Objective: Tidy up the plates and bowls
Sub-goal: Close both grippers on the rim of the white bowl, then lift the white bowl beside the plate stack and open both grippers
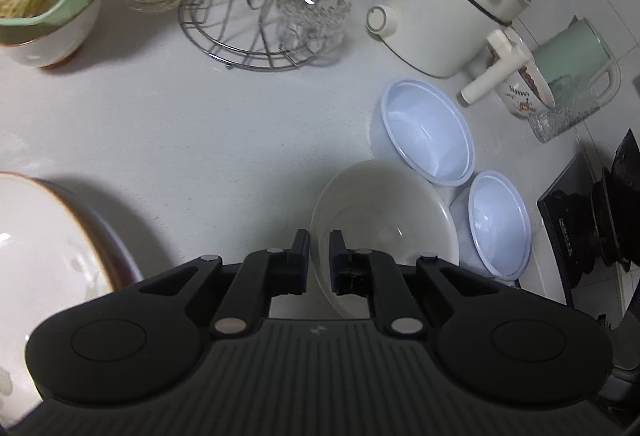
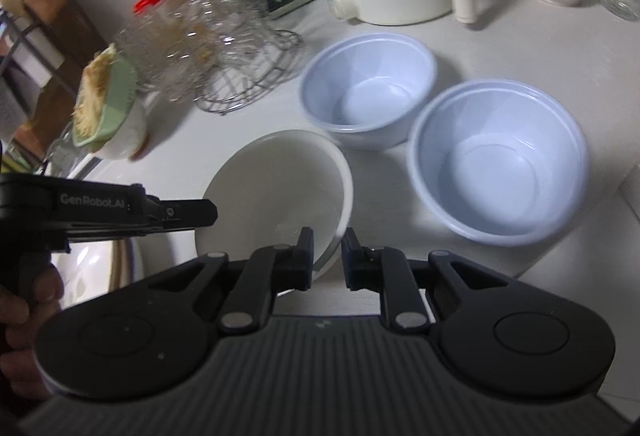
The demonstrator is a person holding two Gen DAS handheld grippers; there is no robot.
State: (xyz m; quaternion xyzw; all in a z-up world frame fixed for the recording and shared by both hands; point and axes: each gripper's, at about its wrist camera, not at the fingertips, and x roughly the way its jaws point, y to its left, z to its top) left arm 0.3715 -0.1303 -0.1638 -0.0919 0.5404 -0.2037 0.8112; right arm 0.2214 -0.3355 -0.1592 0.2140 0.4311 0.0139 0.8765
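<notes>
Black fingers of the left gripper point(image 1: 319, 250) and right gripper point(image 2: 327, 250) are clamped on opposite rims of the white bowl point(image 2: 276, 188), which is set on the pale surface point(image 1: 200, 132). Just beyond the white bowl, two blue bowls point(image 2: 368, 88) point(image 2: 498, 160) are seen.
</notes>
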